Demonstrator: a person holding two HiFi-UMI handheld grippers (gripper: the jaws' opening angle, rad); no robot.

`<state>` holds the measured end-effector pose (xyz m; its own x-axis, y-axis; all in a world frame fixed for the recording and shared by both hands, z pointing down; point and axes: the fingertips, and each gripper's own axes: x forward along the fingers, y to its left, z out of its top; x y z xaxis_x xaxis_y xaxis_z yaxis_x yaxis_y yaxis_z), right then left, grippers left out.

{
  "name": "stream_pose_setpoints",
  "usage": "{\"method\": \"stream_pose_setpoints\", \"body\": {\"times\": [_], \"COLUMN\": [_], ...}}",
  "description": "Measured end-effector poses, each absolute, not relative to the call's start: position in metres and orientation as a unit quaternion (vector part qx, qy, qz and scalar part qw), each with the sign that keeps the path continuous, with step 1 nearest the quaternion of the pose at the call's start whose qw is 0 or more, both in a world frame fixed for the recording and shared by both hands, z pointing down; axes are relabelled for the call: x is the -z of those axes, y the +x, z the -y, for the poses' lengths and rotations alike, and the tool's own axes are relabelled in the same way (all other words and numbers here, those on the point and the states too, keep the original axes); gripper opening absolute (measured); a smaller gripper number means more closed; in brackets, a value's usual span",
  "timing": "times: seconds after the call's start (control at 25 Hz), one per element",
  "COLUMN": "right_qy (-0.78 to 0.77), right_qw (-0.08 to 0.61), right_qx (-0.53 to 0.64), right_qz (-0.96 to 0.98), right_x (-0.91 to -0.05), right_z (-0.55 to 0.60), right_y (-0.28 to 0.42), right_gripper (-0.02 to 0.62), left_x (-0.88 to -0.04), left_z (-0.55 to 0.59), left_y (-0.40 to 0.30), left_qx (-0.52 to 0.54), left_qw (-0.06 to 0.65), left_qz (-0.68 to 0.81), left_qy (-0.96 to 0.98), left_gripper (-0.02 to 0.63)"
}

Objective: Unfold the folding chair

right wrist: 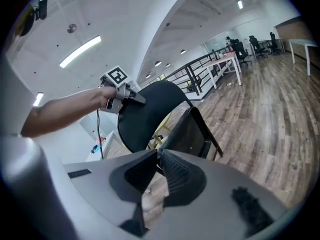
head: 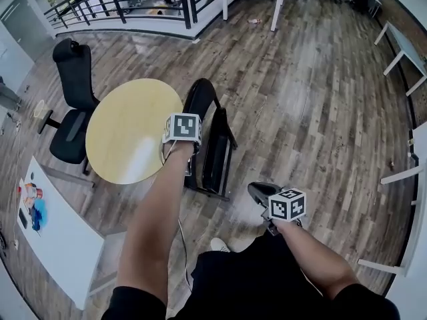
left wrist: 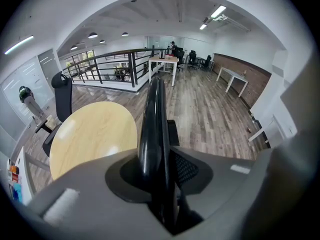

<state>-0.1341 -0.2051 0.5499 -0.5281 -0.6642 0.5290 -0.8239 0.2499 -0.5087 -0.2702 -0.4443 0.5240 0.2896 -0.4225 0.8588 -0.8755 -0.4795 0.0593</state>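
The black folding chair (head: 212, 142) stands folded on the wood floor beside a round table. In the head view my left gripper (head: 191, 160) reaches down onto its curved backrest. In the left gripper view the backrest edge (left wrist: 152, 129) runs straight between the jaws, which are shut on it. The right gripper view shows the backrest (right wrist: 150, 116), the folded seat (right wrist: 192, 134), and the left gripper (right wrist: 131, 97) clamped at the backrest's upper left. My right gripper (right wrist: 157, 156) hangs shut with nothing in it, and in the head view it (head: 259, 193) is right of the chair's foot.
A round yellow table (head: 130, 129) touches the chair's left side. A black office chair (head: 72, 105) stands beyond it. A white table (head: 60, 239) with small items lies at lower left. A black railing (head: 133, 5) and white desks (head: 407, 52) border the wood floor.
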Motion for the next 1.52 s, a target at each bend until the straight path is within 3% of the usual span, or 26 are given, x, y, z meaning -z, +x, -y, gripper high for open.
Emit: {"method": "stream_pose_setpoints", "body": {"times": [0.76, 1.0, 1.52], "right_qy": [0.314, 0.266, 0.303], "right_qw": [0.132, 0.064, 0.053], "right_qx": [-0.387, -0.526, -0.598], "right_qz": [0.857, 0.805, 0.74], "right_x": [-0.562, -0.603, -0.695], "right_z": [0.222, 0.236, 0.304], "right_y": [0.013, 0.0, -0.073], "right_gripper": [0.043, 0.172, 0.27], "left_x": [-0.499, -0.496, -0.496], "left_z": [0.387, 0.369, 0.35], "left_y": [-0.184, -0.146, -0.107], "left_qx": [-0.445, -0.446, -0.438], "left_qw": [0.229, 0.232, 0.256], "left_qz": [0.458, 0.456, 0.432], "left_qy": [0.734, 0.734, 0.745], "left_gripper": [0.114, 0.106, 0.078]}}
